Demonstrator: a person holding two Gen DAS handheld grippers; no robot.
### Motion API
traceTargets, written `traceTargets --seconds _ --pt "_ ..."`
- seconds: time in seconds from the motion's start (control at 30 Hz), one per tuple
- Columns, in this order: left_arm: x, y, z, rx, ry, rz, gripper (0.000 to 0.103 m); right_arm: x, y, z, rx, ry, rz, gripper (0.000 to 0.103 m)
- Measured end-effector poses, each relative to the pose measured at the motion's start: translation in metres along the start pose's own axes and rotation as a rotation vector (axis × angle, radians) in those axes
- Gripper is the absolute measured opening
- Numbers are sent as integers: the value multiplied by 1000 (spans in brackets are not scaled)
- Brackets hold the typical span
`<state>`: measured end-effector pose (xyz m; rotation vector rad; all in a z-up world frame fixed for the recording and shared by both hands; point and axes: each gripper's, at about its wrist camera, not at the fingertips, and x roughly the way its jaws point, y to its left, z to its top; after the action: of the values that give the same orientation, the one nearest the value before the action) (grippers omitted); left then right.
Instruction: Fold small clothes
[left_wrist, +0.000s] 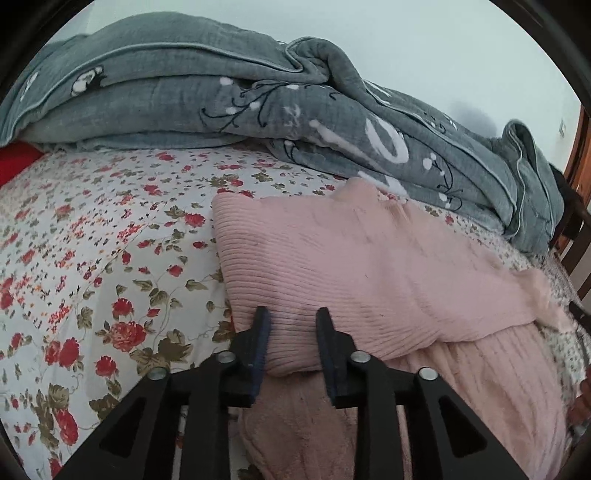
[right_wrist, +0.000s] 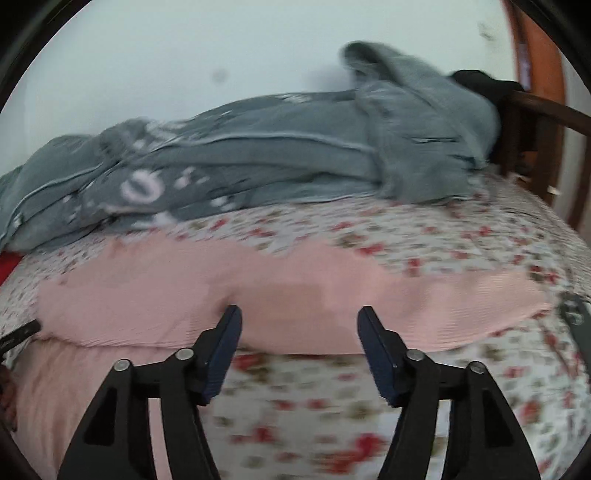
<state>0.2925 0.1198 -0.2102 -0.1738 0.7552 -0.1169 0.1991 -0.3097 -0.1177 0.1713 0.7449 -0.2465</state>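
Observation:
A pink ribbed knit garment (left_wrist: 369, 266) lies partly folded on the floral bedsheet (left_wrist: 92, 258). My left gripper (left_wrist: 291, 317) stands open, its jaws apart on either side of the garment's folded near-left corner, not closed on it. In the right wrist view, which is blurred by motion, the same pink garment (right_wrist: 295, 291) lies across the sheet (right_wrist: 332, 406). My right gripper (right_wrist: 299, 317) is open and empty, its tips just at the garment's near edge.
A rumpled grey quilt (left_wrist: 221, 96) with white and black print lies along the back of the bed against the wall; it also shows in the right wrist view (right_wrist: 258, 158). A dark wooden bed frame (right_wrist: 535, 122) stands at the right. Something red (left_wrist: 14, 162) shows at the far left.

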Motion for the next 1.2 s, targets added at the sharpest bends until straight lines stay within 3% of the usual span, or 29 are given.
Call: traceTargets --seconds 0.17,0.23,0.4,0.6,0.8,1.2 --pt "-1 -6 0 36 -10 27 43 -2 -71 1 138 21 -76 69" --pt "-3 -4 0 27 -14 57 66 -3 -91 -1 171 23 -114 69" --pt "0 8 1 -31 4 13 66 -2 -144 -8 272 38 -147 69" --pt "0 8 -1 -32 5 15 66 12 -182 -17 335 89 -161 69" --pt "0 8 -1 -35 10 16 66 21 -202 -16 369 84 -134 67" --pt "3 7 0 -27 19 18 67 44 -230 -6 448 85 -110 38"
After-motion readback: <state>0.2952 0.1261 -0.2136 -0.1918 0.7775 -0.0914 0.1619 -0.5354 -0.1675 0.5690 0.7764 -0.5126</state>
